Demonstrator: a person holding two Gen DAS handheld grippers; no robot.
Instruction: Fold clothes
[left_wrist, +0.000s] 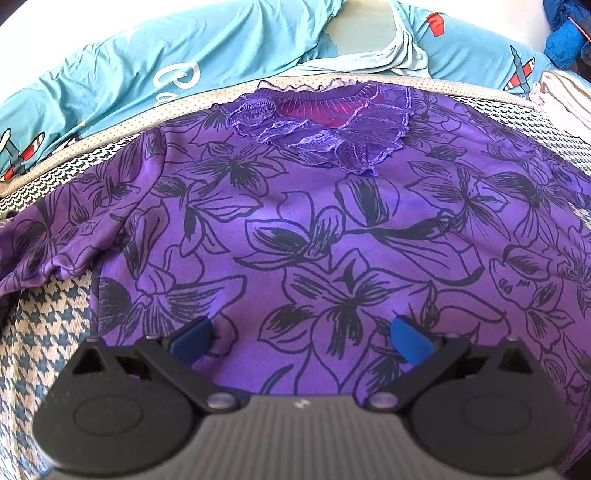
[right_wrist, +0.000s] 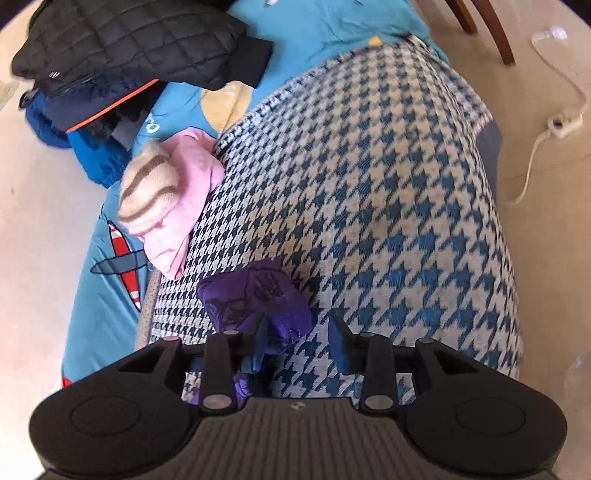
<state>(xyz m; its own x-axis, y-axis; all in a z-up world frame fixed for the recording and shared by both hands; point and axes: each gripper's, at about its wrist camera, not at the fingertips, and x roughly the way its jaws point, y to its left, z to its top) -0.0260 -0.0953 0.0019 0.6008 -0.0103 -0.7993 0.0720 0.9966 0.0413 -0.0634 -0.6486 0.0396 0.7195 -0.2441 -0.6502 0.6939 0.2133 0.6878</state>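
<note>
A purple floral top (left_wrist: 314, 221) is seen spread flat, front up, over a houndstooth blanket (left_wrist: 48, 332) in the left wrist view, its ruffled lace collar (left_wrist: 317, 133) at the far edge and one short sleeve (left_wrist: 48, 240) bunched out to the left of the picture. The left tool (left_wrist: 301, 336) is held just above the lower part of the top, its blue fingertips (left_wrist: 410, 339) set wide apart with only flat cloth showing between them — nothing is clamped.

In the right wrist view, a crumpled corner of the purple floral top (right_wrist: 255, 299) is seen lying on the houndstooth blanket (right_wrist: 369, 203), against the left-hand blue finger of the right tool (right_wrist: 303, 343). The right tool's jaws are parted, and the other finger is seen clear of the cloth, over bare blanket; the fabric is not pinched between them.

Beyond the blanket a teal sheet printed with aeroplanes (left_wrist: 184, 48) is visible. On it, in the right wrist view, a pink garment with a striped cream piece (right_wrist: 166, 199) is bundled at the blanket's edge, and a black quilted jacket (right_wrist: 140, 40) is piled over blue clothing (right_wrist: 92, 155) further off. A white cable (right_wrist: 546, 125) is seen on the floor at the right of the picture.
</note>
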